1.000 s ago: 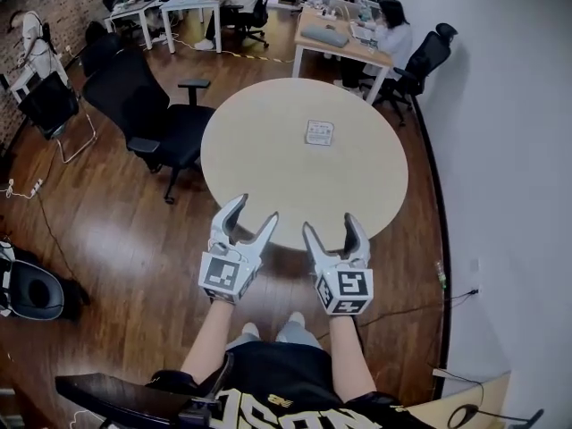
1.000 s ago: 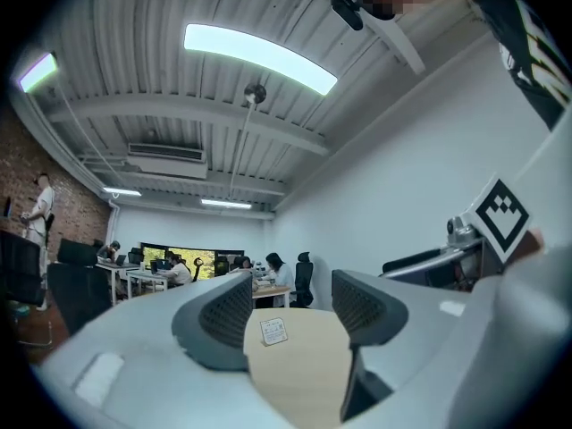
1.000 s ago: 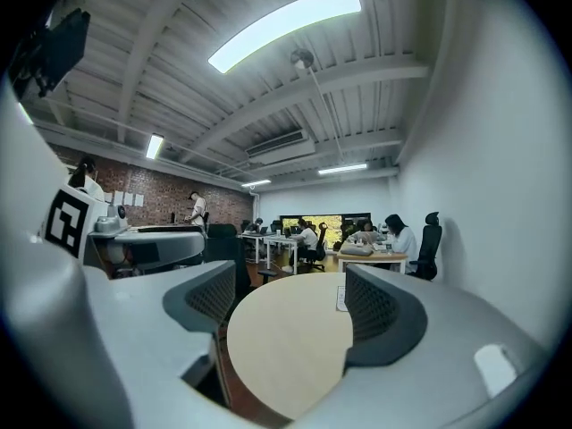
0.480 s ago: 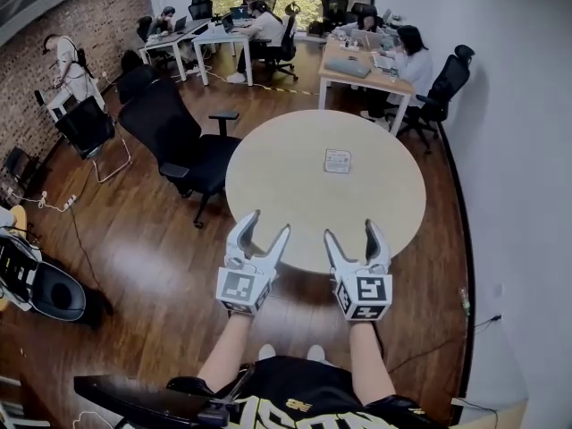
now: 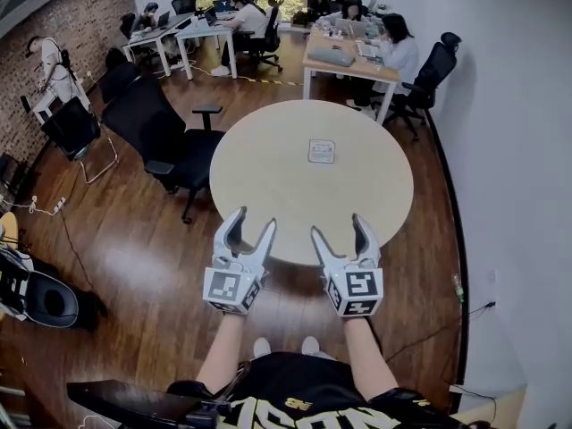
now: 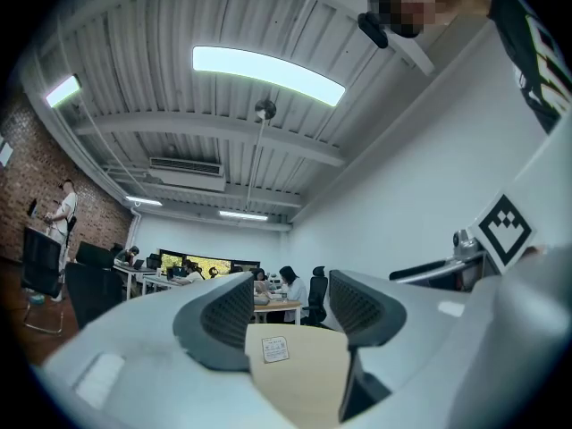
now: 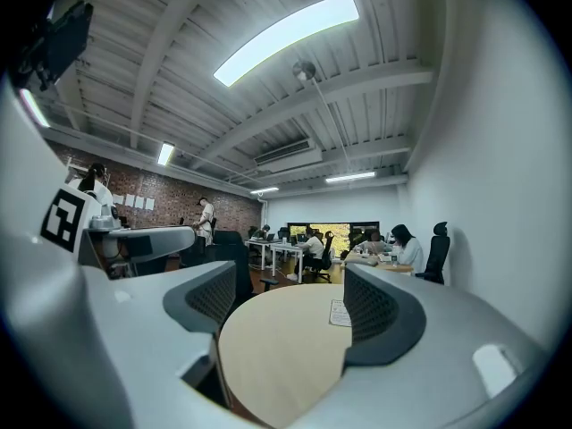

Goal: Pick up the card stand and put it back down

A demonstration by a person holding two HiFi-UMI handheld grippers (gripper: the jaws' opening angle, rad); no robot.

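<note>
- Head view: the left gripper (image 5: pixel 253 222) and right gripper (image 5: pixel 338 228) are hovering side by side over the near rim of the round table (image 5: pixel 268 186), both gaping and holding nothing. The card stand (image 5: pixel 321 151) is sitting past the table's middle, well apart from both.
- Left gripper view: the jaws are standing partly apart, having just been closing slightly, with only air between them. The stand's printed face is showing toward the person.
- Right gripper view: the jaws are standing wide and empty.
- Judgement: this is fitting either a stand awaiting its lift or one already set back, so keeping the jaws level and off the rim is serving both. The stand is looking nearly square, and its long axis is too small to tell.
</note>
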